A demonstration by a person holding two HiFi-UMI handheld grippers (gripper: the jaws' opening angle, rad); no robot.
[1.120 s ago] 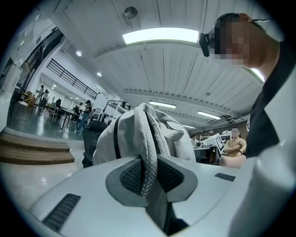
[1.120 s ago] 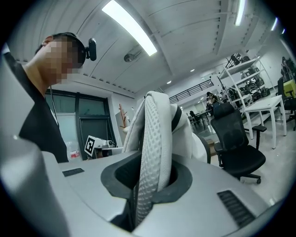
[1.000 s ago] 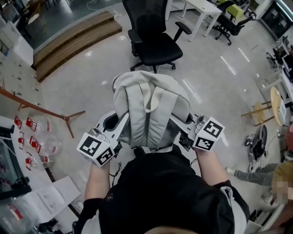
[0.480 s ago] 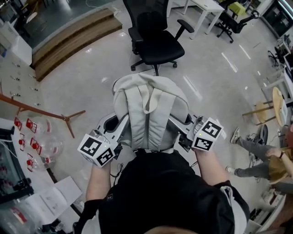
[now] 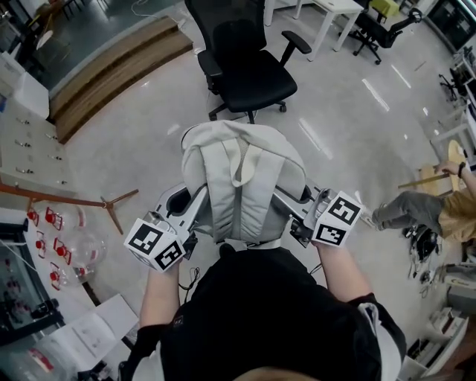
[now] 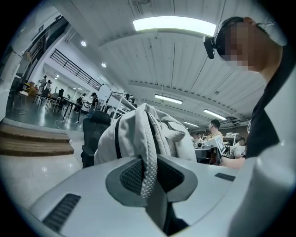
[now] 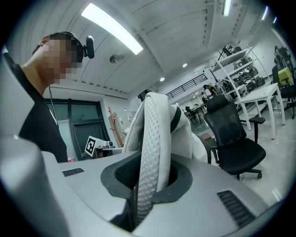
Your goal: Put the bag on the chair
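jaws of the left gripper sit nearly together, clamped on a mesh shoulder strap that runs up out of them. the right gripper pinches the second strap in the same way, its pads pressed on the padding.

both straps rise from the pads to the grey bag, which is held off the floor between the two grippers, its back panel turned up to the head view. the bag's side edges overhang the inner side of each gripper, so that view does not show the fingertips.

ahead of the jaws, past the bag's far edge, a band of bare glossy floor lies open. beyond it stands the black office chair, the front edge of its seat toward the jaws, an armrest on each side, its backrest on the far side. bag and chair are apart.

out to the left of the left jaws the legs of a wooden stand splay on the floor, and farther ahead on that side runs a wooden step. right of the right jaws the floor stays open up to a seated person, well apart. a white table stands beyond the chair, to its right.
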